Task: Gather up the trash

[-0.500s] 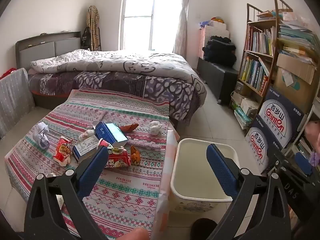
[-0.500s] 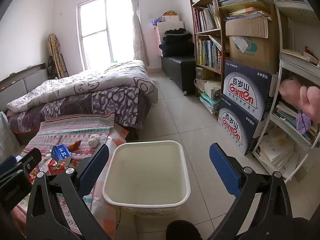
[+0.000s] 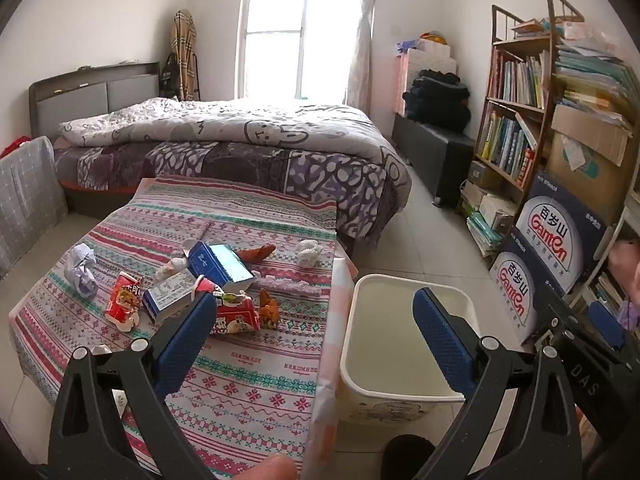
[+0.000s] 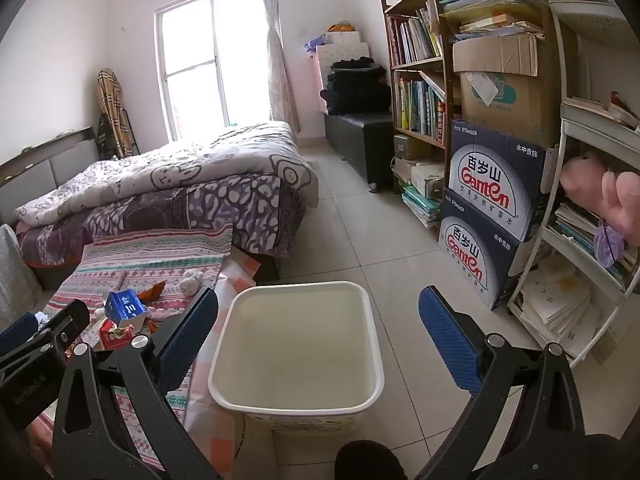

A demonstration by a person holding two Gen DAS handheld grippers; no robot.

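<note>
A home bedroom: an unmade bed (image 3: 240,148), a crammed bookshelf (image 4: 418,80) and a curtained window (image 3: 296,36).

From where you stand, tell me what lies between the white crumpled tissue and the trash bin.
In the left wrist view, only patterned cloth and its pink checked edge separate the tissue from the white bin; no other trash lies there.

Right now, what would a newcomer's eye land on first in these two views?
Probably the litter cluster on the patterned cloth, left of the white bin, which looks empty on the floor tiles. Next, the two stacked Ganten boxes by the bookshelf. Both the left gripper and right gripper are open, holding nothing.
</note>
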